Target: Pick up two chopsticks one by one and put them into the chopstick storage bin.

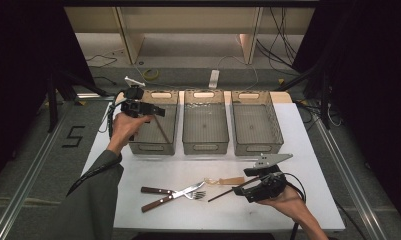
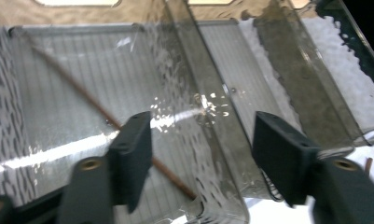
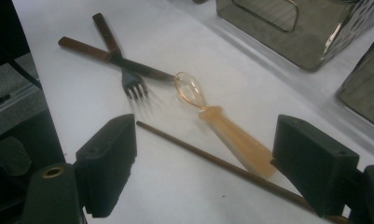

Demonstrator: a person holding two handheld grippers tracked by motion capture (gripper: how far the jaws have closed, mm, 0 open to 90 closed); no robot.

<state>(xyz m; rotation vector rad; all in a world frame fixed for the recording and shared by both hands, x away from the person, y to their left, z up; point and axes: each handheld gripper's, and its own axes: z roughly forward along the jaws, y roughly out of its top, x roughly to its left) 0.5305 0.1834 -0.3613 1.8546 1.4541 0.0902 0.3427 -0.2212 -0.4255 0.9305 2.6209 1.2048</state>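
A thin brown chopstick (image 2: 89, 105) lies inside the left clear bin (image 1: 153, 145), slanted across its ridged floor, its near end down by the front wall. A second thin brown chopstick (image 3: 212, 161) lies flat on the white worktop (image 1: 288, 130), angled, just beside the handle of an amber translucent spoon (image 3: 222, 128).

three bins (image 1: 206, 128), two chopsticks (image 1: 225, 190), two forks (image 1: 174, 192), one spoon (image 1: 223, 180)

Left tool (image 2: 201, 154) jaws apart over left bin (image 2: 72, 116); brown chopstick (image 2: 91, 105) lying inside, unheld.
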